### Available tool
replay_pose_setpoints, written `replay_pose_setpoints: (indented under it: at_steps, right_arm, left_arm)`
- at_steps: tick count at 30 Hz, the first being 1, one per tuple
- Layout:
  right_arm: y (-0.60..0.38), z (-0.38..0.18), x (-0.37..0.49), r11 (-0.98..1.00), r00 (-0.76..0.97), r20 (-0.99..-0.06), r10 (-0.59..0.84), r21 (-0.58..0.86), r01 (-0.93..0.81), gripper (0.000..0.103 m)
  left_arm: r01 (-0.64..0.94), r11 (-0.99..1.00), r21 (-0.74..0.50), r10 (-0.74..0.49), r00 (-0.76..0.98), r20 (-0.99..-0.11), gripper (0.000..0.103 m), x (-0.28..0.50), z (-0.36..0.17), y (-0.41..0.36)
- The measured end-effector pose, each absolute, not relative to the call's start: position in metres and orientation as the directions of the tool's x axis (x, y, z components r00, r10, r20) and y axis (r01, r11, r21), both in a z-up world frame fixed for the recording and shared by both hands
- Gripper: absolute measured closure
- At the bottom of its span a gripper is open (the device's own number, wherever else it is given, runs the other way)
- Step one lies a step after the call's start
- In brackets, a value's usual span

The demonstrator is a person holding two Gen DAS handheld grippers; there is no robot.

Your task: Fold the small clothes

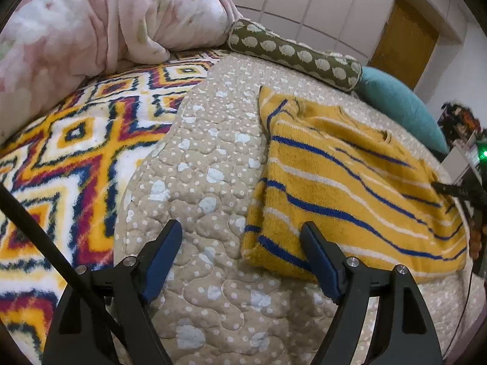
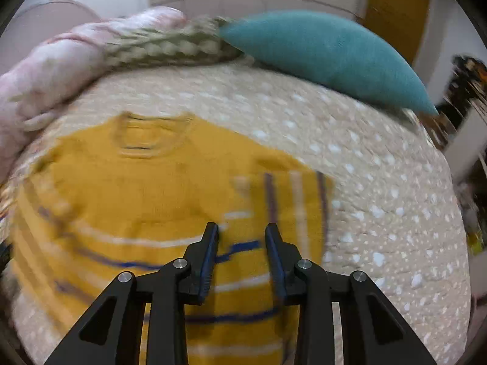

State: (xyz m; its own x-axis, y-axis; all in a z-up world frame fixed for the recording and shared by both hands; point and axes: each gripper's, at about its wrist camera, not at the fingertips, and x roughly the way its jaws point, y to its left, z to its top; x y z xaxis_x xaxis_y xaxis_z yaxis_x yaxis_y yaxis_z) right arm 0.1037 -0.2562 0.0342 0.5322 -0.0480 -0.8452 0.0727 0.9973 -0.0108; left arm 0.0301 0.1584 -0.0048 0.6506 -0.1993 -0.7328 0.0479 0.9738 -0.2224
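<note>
A small yellow sweater with blue and white stripes lies partly folded on a beige dotted quilt. My left gripper is open wide and empty, low over the quilt at the sweater's near left corner; its right finger overlaps the sweater's edge. In the blurred right wrist view the sweater lies collar away, with one sleeve folded over its body. My right gripper is open and empty just above the sweater's lower middle. The right gripper's tip also shows in the left wrist view.
A patterned orange, white and blue blanket lies left of the quilt. A pink floral duvet, an olive bolster and a teal cushion line the far side. A wooden door stands beyond.
</note>
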Motion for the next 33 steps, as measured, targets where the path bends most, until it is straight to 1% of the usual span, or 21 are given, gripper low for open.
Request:
replay_pose_setpoints:
  at_steps: [1, 3, 7, 12, 15, 16, 20, 23, 25, 27, 28, 33]
  right_arm:
    - [-0.264, 0.028, 0.109, 0.994, 0.524, -0.85, -0.061, -0.006, 0.106, 0.056]
    - [-0.284, 0.025, 0.115, 0.981, 0.532, -0.841, -0.099, 0.007, 0.194, 0.046]
    - [-0.295, 0.037, 0.101, 0.974, 0.578, -0.81, -0.093, 0.045, 0.22, 0.045]
    - [-0.319, 0.072, 0.041, 0.959, 0.676, -0.737, -0.014, 0.183, 0.218, 0.042]
    - [-0.34, 0.075, -0.006, 0.931, 0.701, -0.708, 0.085, 0.307, 0.197, 0.041]
    - [-0.347, 0.071, -0.025, 0.911, 0.705, -0.699, 0.125, 0.361, 0.197, 0.039]
    - [-0.348, 0.05, -0.083, 0.837, 0.712, -0.655, 0.254, 0.517, 0.177, 0.039]
    - [-0.333, 0.03, -0.113, 0.765, 0.712, -0.601, 0.363, 0.629, 0.141, 0.039]
    - [-0.319, 0.021, -0.117, 0.743, 0.713, -0.581, 0.392, 0.658, 0.127, 0.039]
    - [-0.306, 0.008, -0.112, 0.731, 0.706, -0.579, 0.407, 0.671, 0.129, 0.039]
    - [-0.3, 0.004, -0.105, 0.727, 0.7, -0.585, 0.41, 0.673, 0.137, 0.036]
    - [-0.284, 0.005, -0.066, 0.778, 0.75, -0.602, 0.275, 0.597, 0.194, 0.036]
  left_arm:
    - [0.049, 0.978, -0.204, -0.187, 0.647, -0.739, 0.023, 0.031, -0.005, 0.156]
    - [0.05, 0.983, -0.179, -0.169, 0.643, -0.747, 0.022, 0.032, -0.005, 0.153]
    - [0.049, 0.986, -0.16, -0.154, 0.637, -0.755, 0.021, 0.034, -0.006, 0.151]
    - [0.049, 0.989, -0.143, -0.141, 0.635, -0.759, 0.021, 0.033, -0.006, 0.148]
    - [0.049, 0.989, -0.14, -0.139, 0.635, -0.76, 0.02, 0.034, -0.006, 0.148]
    - [0.049, 0.989, -0.14, -0.139, 0.635, -0.76, 0.02, 0.034, -0.006, 0.148]
    - [0.049, 0.989, -0.14, -0.139, 0.634, -0.76, 0.02, 0.034, -0.006, 0.148]
    - [0.049, 0.989, -0.14, -0.139, 0.634, -0.76, 0.02, 0.034, -0.006, 0.148]
    - [0.049, 0.989, -0.141, -0.14, 0.634, -0.76, 0.02, 0.034, -0.006, 0.148]
    - [0.05, 0.989, -0.141, -0.14, 0.634, -0.76, 0.02, 0.033, -0.006, 0.148]
    - [0.05, 0.989, -0.141, -0.14, 0.634, -0.76, 0.02, 0.033, -0.006, 0.148]
    - [0.049, 0.987, -0.152, -0.149, 0.638, -0.756, 0.02, 0.033, -0.006, 0.148]
